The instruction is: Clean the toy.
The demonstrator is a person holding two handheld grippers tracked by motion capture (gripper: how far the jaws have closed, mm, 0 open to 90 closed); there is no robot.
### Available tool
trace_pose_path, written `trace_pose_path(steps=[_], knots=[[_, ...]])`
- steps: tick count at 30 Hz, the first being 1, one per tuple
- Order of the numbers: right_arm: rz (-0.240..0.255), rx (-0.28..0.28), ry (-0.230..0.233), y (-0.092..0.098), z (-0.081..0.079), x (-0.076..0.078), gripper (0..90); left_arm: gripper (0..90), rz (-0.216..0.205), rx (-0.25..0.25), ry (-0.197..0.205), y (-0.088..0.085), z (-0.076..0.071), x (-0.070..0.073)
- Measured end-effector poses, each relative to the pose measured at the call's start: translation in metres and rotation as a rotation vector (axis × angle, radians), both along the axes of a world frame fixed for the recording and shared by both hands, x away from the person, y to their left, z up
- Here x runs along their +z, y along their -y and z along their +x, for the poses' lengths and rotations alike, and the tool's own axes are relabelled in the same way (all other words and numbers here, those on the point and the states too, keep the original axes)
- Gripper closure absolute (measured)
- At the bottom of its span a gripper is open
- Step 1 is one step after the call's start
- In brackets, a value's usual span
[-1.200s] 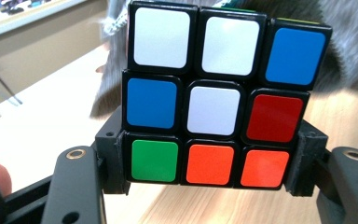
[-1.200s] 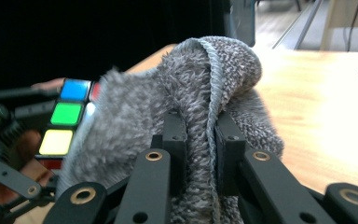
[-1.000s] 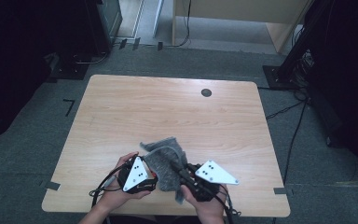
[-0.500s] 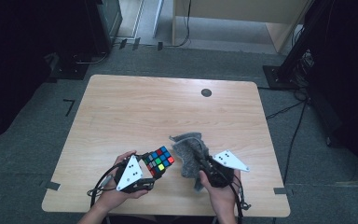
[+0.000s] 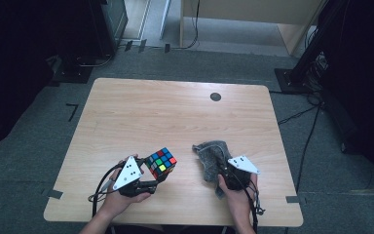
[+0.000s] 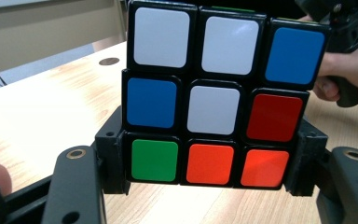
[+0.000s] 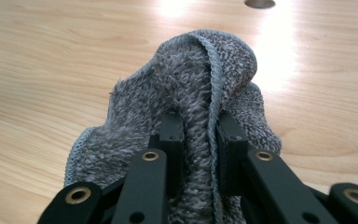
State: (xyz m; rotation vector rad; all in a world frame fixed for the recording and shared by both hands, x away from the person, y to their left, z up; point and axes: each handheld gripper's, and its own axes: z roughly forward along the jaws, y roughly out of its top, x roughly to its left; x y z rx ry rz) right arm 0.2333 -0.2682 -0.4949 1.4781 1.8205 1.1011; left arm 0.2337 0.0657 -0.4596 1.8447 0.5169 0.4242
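Observation:
A scrambled colour cube (image 5: 160, 163) (image 6: 216, 93) is held just above the wooden table (image 5: 175, 117) near its front left, clamped between the jaws of my left gripper (image 5: 152, 176) (image 6: 209, 161). Its white, blue, red, green and orange squares face the left gripper view. To the right, my right gripper (image 5: 222, 174) (image 7: 200, 135) is shut on a fold of a grey fluffy cloth (image 5: 210, 157) (image 7: 200, 88), which bunches up over the tabletop. The two grippers are well apart.
A small dark round grommet (image 5: 215, 96) sits in the table's far right part. Grey carpet surrounds the table, with dark equipment and cables (image 5: 302, 112) at the sides. The person's right hand (image 6: 349, 70) appears behind the cube in the left gripper view.
The cloth, which lay over the cube, has been drawn off to the right by my right gripper. The cube is now uncovered and the two grippers have separated.

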Motion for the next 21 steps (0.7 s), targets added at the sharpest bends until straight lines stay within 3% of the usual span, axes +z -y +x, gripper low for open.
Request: trace_pose_path(steps=[3, 8, 10, 12, 14, 18, 21], knots=[[-0.058, -0.031, -0.001, 0.003, 0.002, -0.005, 76.6, 33.7, -0.003, 0.005, -0.004, -0.001, 0.001, 0.0], [-0.072, -0.055, -0.008, 0.008, 0.004, -0.009, 74.8, 33.7, -0.011, 0.003, -0.009, -0.002, 0.002, 0.0], [-0.072, -0.049, -0.015, 0.009, 0.005, -0.01, 67.6, 33.7, -0.008, 0.002, -0.01, -0.002, 0.002, -0.001], [-0.055, -0.037, -0.024, 0.009, 0.006, -0.008, 57.2, 33.7, -0.007, 0.003, -0.013, -0.002, 0.002, -0.002], [-0.031, -0.028, -0.002, 0.008, 0.005, 0.001, 45.1, 33.7, -0.008, 0.004, -0.017, -0.002, 0.003, -0.003], [0.01, -0.024, 0.026, 0.004, 0.0, 0.017, 40.2, 33.7, -0.009, 0.005, -0.026, -0.002, 0.004, -0.005], [0.062, 0.023, 0.057, -0.008, -0.008, 0.034, 39.1, 33.7, -0.003, 0.01, -0.026, -0.001, 0.005, -0.007]])
